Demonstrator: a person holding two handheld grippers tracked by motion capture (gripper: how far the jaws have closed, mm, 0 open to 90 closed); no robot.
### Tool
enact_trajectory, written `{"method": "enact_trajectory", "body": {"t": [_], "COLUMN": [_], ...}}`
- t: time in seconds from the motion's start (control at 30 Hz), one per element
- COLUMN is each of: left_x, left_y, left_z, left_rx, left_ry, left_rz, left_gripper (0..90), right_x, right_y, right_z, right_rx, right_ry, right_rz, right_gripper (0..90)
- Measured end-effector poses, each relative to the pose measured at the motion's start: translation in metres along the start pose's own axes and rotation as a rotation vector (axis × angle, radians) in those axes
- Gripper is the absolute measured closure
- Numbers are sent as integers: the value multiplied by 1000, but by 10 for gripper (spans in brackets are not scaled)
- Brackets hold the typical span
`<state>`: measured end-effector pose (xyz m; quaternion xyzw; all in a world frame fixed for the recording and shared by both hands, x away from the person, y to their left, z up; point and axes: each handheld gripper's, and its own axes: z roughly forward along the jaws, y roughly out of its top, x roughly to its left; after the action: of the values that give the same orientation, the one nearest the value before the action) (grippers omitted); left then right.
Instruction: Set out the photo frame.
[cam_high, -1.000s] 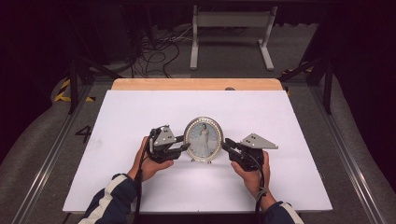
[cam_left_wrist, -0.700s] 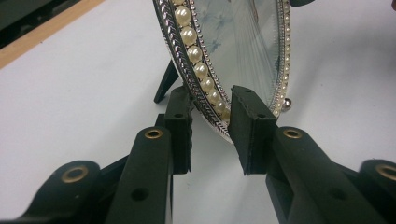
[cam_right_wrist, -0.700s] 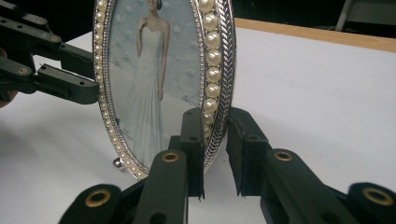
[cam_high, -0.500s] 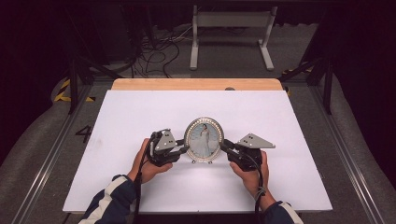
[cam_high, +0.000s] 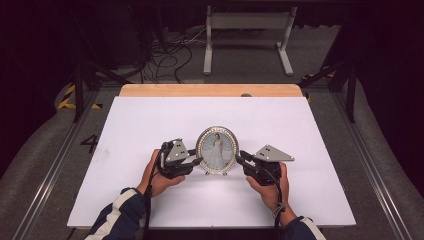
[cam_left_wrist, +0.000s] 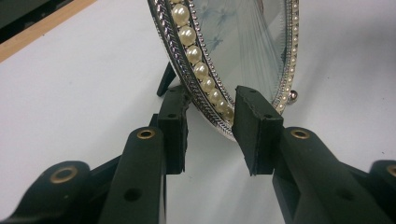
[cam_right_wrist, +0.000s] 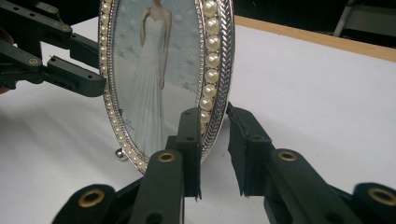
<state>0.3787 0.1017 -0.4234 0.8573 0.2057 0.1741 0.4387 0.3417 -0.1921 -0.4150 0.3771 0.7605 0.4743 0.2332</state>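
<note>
- The oval picture frame (cam_high: 217, 150) stands upright near the middle of the white surface (cam_high: 150, 120), somewhat toward the person's side, with its long axis vertical and its glazed face turned toward the person.
- Its rim is silvery metal with a braided, rope-like outer band and a ring of round pearl beads (cam_right_wrist: 208, 60) inside that; the glass covers a pale blue photo of a figure in a long white gown.
- A small ball foot (cam_left_wrist: 293, 95) shows at the bottom edge, and a dark strut (cam_left_wrist: 164, 80) leans from the back down to the surface.
- The left claw (cam_left_wrist: 210, 133) is made of matte black, blocky plastic with brass-coloured rivets. Its jaws straddle the frame's lower left rim, one behind and one in front, parted with gaps showing, so it looks released rather than clamped.
- The right claw (cam_right_wrist: 215, 149) is of the same build. It brackets the lower right rim, the front jaw lying against the beaded face and the rear jaw just off the back; whether it truly pinches the rim I cannot tell.
- In the high view the left claw (cam_high: 197, 161) and the right claw (cam_high: 239, 158) flank the frame from either side, each carrying a grey three-cornered plate.
- The surface is smooth and matte, with a pale wooden strip (cam_high: 210, 90) along its far edge.
</note>
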Motion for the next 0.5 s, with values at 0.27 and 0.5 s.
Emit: {"method": "enact_trajectory", "body": {"t": [0.27, 0.5], "left_x": [0, -4], "left_y": [0, 1], "left_z": [-5, -6], "left_rx": [-18, 0], "left_ry": [4, 17], "left_rz": [8, 56], "left_gripper": [633, 565], "right_x": [-1, -3], "right_y": [2, 7], "right_z": [-3, -9], "right_rx": [11, 24], "right_ry": [-25, -4], "right_rz": [-50, -101], "right_gripper": [730, 674]}}
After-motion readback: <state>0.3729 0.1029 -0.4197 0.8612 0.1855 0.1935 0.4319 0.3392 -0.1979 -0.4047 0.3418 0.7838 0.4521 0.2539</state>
